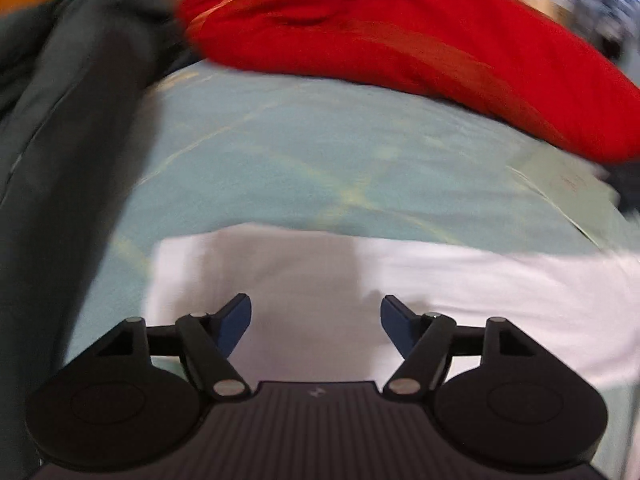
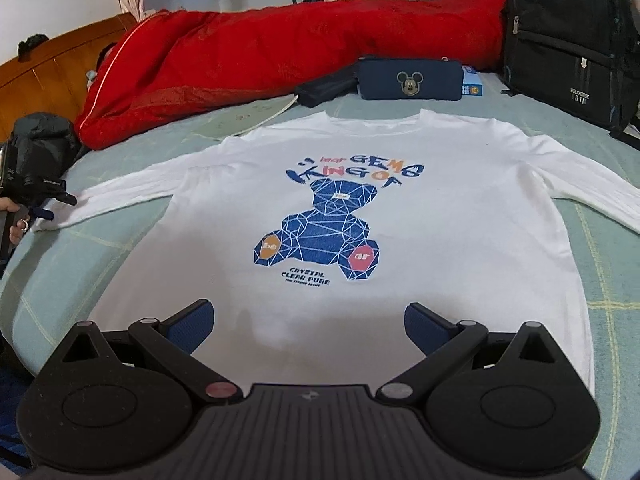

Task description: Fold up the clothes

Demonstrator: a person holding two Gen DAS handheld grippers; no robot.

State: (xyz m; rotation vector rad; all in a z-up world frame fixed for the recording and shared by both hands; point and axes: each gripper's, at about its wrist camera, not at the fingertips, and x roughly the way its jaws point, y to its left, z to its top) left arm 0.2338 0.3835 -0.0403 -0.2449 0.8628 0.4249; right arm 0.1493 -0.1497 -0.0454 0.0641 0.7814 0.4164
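A white long-sleeved shirt [image 2: 320, 216] with a blue bear print lies face up and spread flat on the pale green bed sheet [image 2: 612, 264], both sleeves stretched out sideways. My right gripper [image 2: 308, 320] hovers open over the shirt's lower hem, nothing between its blue pads. At the far left of the right wrist view, a hand holds my left gripper [image 2: 54, 205] at the end of the shirt's left sleeve. In the blurred left wrist view, the left gripper [image 1: 316, 312] stands open just above the white sleeve [image 1: 360, 280], its pads apart and not pressing on cloth.
A red quilt [image 2: 280, 52] lies along the far side of the bed. A navy pouch [image 2: 412, 80], a dark flat case [image 2: 324, 86] and a black backpack [image 2: 568, 40] sit beyond the collar. A dark jacket [image 1: 60, 140] lies by the wooden headboard [image 2: 48, 76].
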